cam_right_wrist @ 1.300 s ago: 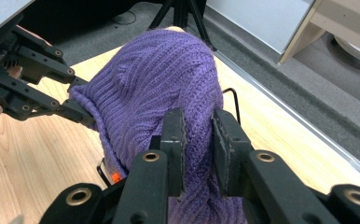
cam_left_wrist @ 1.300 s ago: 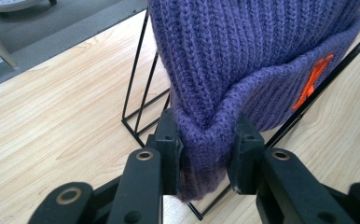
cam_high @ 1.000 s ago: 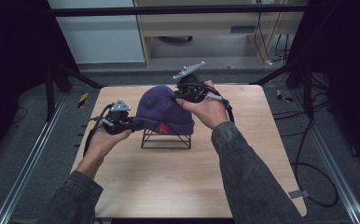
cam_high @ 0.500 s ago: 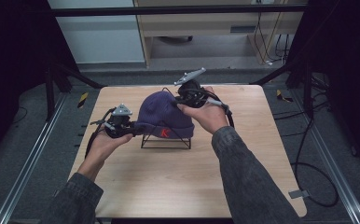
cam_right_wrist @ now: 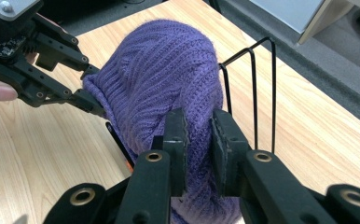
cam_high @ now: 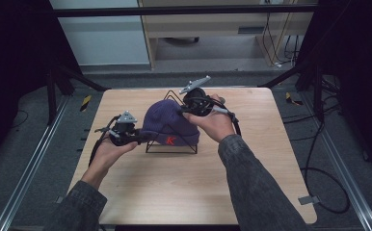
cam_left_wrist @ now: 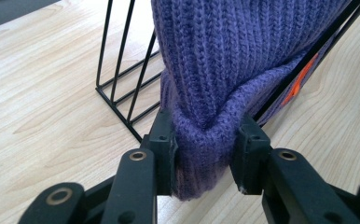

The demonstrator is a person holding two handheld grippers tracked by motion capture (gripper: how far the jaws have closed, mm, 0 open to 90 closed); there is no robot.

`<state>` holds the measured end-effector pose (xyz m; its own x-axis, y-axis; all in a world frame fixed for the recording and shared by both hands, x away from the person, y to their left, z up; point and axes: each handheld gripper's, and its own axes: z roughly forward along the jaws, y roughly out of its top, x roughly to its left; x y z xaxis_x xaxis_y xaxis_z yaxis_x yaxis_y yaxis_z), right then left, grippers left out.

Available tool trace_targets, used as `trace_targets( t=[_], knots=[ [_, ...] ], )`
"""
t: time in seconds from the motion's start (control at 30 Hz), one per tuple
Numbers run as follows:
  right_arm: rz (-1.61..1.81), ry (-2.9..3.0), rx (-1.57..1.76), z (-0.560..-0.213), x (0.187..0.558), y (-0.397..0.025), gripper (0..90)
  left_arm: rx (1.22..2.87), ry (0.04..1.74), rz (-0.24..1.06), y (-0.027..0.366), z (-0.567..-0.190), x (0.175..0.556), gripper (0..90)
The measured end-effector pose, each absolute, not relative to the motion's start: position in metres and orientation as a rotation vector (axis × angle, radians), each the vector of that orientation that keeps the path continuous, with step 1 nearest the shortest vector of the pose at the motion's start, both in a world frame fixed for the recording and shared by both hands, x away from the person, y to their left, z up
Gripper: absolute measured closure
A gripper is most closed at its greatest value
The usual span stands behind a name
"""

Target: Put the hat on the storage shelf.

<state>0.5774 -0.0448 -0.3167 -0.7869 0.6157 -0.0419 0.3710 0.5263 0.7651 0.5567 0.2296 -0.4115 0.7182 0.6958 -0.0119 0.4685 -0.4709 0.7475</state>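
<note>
Lower centre of each gripper view, both grippers [cam_left_wrist: 205,149] [cam_right_wrist: 197,140] pinch the purple hat [cam_high: 167,126]; its orange logo [cam_high: 170,140] reads clearly from above only.

Your near surface [cam_high: 184,187] lies open for passage. Mid-surface, the wire rack [cam_high: 174,144] under the beanie [cam_high: 167,125] blocks the way between your grippers.

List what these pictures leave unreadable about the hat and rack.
- Orange logo on the purple beanie: too small in the high view; a rack wire crosses it in the left gripper view.
- Wire rack: top covered by the beanie.
- Left claw and right claw: inner pads buried in knit.
</note>
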Motion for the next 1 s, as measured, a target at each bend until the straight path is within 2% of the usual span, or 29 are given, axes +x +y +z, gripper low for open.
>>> trace_targets(
  t=[0.57, 1.0],
  knots=[
    [1.101, 2.500, 0.804, -0.327, 0.576, -0.038, 77.3, 2.176, 0.897, 0.345, 0.235, -0.425, 0.556, 62.6],
    [1.088, 2.527, 0.805, -0.333, 0.574, -0.040, 72.7, 2.185, 0.910, 0.335, 0.238, -0.430, 0.554, 58.4]
  ],
)
